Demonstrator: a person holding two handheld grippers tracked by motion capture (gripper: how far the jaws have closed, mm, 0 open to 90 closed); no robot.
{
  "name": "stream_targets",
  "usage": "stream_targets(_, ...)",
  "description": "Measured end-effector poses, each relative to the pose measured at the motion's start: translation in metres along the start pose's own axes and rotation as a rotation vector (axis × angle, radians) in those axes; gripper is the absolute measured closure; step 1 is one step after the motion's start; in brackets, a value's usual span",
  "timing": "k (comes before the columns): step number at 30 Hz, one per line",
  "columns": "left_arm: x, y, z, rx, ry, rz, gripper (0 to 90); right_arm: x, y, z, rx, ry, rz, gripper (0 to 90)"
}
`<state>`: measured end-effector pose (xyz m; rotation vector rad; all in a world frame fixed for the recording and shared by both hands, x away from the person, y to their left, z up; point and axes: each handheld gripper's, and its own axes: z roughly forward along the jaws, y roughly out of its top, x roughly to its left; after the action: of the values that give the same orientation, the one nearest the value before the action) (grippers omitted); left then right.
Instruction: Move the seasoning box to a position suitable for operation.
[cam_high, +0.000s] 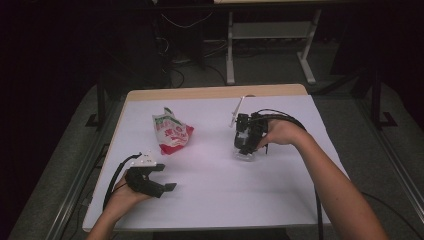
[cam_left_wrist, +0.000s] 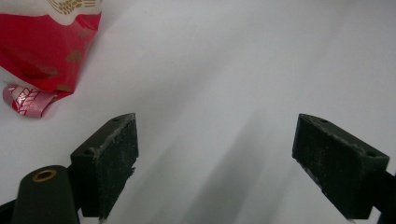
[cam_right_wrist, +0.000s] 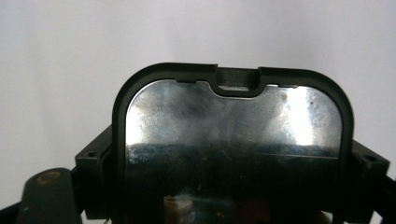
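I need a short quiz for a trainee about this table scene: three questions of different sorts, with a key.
1. True or false: the left gripper holds the red and white bag.
2. What sits between the jaws of the right gripper?
A. a black-rimmed container
B. a spoon
C. a cloth
3. Fill in: the bag lies on the white ____.

Key: 1 false, its jaws stand open and empty over the table; 2 A; 3 table.

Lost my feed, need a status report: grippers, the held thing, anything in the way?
Right gripper shut on black-rimmed container. Left gripper open over bare table. Red snack bag apart, not blocking.
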<state>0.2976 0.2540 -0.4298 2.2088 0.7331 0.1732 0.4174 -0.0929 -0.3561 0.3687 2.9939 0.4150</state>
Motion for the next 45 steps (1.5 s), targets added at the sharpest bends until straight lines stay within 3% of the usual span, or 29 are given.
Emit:
stream_targets(5, -0.001, 0.000, 0.001, 0.005, 0.003, 0.003, 14.1, 0.015, -0.001, -0.005, -0.024, -0.008, -0.038, 15.1)
stream_targets(13, -0.001, 0.000, 0.001, 0.002, -0.002, 0.007, 14.1, 0.034, -0.003, -0.003, -0.034, 0.005, -0.059, 15.1)
stream_targets(24, -0.002, 0.000, 0.003, 0.002, -0.009, -0.001, 14.1, 0.064, 0.001, -0.003, -0.050, 0.049, -0.102, 15.1)
stream_targets(34, -0.003, 0.000, 0.004, 0.006, -0.013, -0.004, 14.1, 0.084, 0.008, 0.010, -0.025, 0.096, -0.159, 15.1)
stream_targets(45, -0.004, 0.000, 0.004, 0.006, -0.021, 0.002, 14.1, 0.097, 0.020, 0.021, 0.026, 0.103, -0.233, 15.0)
